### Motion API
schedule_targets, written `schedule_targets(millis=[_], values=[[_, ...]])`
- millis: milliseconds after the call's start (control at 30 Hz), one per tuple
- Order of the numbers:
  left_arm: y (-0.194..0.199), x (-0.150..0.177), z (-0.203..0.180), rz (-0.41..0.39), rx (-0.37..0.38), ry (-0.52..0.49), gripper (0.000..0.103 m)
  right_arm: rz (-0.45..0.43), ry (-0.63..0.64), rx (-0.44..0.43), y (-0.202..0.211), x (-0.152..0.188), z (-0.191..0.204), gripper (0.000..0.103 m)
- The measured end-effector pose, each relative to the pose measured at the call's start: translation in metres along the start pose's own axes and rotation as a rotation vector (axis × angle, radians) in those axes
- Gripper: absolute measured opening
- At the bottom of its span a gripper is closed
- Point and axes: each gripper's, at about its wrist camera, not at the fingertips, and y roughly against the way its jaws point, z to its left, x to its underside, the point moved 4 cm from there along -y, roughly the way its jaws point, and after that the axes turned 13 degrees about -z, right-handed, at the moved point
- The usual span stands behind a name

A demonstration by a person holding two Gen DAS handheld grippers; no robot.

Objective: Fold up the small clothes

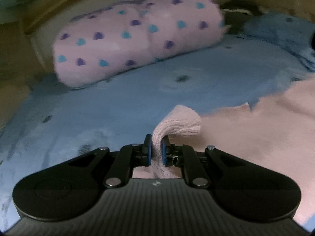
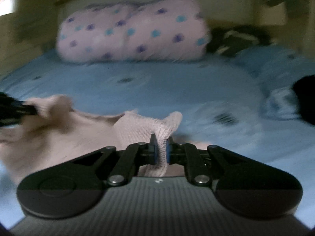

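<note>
A small pale pink knitted garment (image 1: 256,122) lies on the blue bedsheet (image 1: 118,98). My left gripper (image 1: 156,137) is shut on one ribbed corner of it, and the rest spreads to the right. In the right wrist view my right gripper (image 2: 161,139) is shut on another ribbed corner of the same pink garment (image 2: 78,137), which stretches left to where the left gripper (image 2: 29,109) grips it at the left edge. The cloth hangs lifted between both grippers, just above the sheet (image 2: 157,86).
A pink pillow with purple and teal hearts (image 1: 137,37) lies at the head of the bed, also in the right wrist view (image 2: 133,31). A dark cloth with white stripes (image 2: 236,39) lies beside it. A black object (image 2: 305,98) sits at the right edge. A wooden headboard (image 1: 59,5) stands behind.
</note>
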Motion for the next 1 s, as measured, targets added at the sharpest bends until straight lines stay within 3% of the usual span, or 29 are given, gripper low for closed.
schedule_targets(millis=[67,133,267,367,533,667,800,1000], values=[[-0.015,0.004,0.013,0.018,-0.036,0.012,0.012,-0.034,0.014,0.102,-0.002,-0.001,-0.018,0.010],[-0.029,0.013,0.020,0.045,-0.058,-0.003,0.012,-0.024,-0.011,0.151,-0.009,0.006,-0.034,0.011],[-0.050,0.037,0.026,0.116,-0.076,-0.007,0.014,0.081,-0.038,0.176,-0.031,0.037,-0.046,0.013],[-0.054,0.050,0.032,0.125,-0.094,0.003,0.017,0.091,-0.002,0.185,-0.033,0.045,-0.042,0.015],[-0.043,0.042,0.049,0.120,-0.104,0.075,0.031,0.083,-0.029,0.226,-0.025,0.031,-0.044,0.041],[-0.016,0.033,0.064,0.100,-0.091,0.132,0.039,0.044,-0.039,0.253,-0.011,0.014,-0.045,0.042],[0.021,0.030,0.064,0.083,-0.065,0.113,0.040,0.039,-0.067,0.233,0.009,0.003,-0.041,0.042],[0.062,0.051,0.050,0.118,-0.015,0.115,0.040,0.103,-0.156,0.100,0.046,0.002,-0.021,0.042]])
